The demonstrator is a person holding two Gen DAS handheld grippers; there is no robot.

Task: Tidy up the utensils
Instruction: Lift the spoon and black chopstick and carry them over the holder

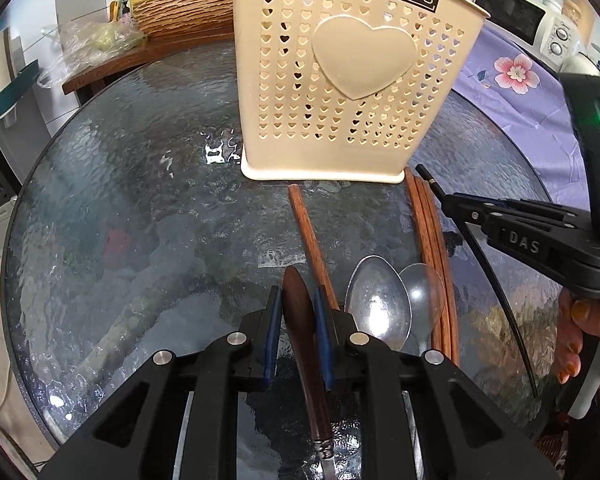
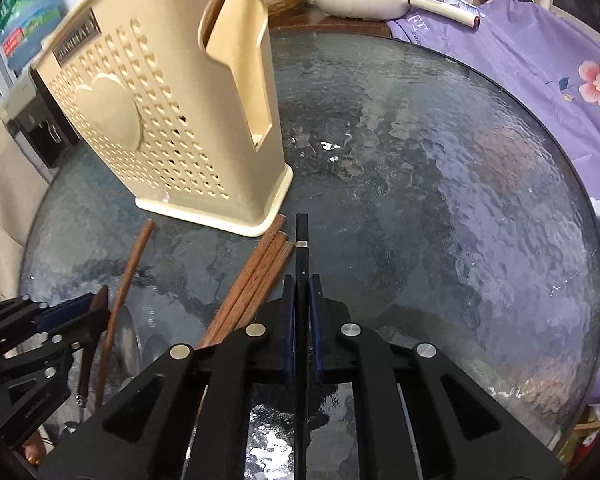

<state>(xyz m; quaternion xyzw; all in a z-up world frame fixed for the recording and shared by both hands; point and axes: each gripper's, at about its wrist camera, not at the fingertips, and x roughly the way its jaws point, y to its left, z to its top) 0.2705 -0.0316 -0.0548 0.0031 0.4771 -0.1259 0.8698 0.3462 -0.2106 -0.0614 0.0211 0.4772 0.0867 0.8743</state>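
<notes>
On the left, the left tool (image 1: 297,312) is closed on a dark wooden handle (image 1: 300,320), its blue pads (image 1: 274,320) pressing the wood from both sides; the handle runs back under the tool to a metal collar near the lower edge of the left wrist view. Just right of it a single brown chopstick (image 1: 310,240) lies on the round glass surface (image 1: 140,200), its far end pointing at the base of the cream utensil holder (image 1: 340,80). The holder stands upright on the surface, perforated with small hearts and bearing one large raised heart. Next come two metal spoons (image 1: 380,304), bowls side by side and touching, the smaller one to the right. Beside them lies a bundle of three brown chopsticks (image 1: 430,240), their far tips close to the holder's right corner. Farther right, the right tool (image 2: 301,292) is clamped on a thin black chopstick (image 2: 301,248) with a silver band; its tip ends near the holder's corner, just beside the brown bundle. A hand (image 1: 580,332) grips this tool's handle at the far right, with a purple floral cloth (image 2: 540,60) behind it
</notes>
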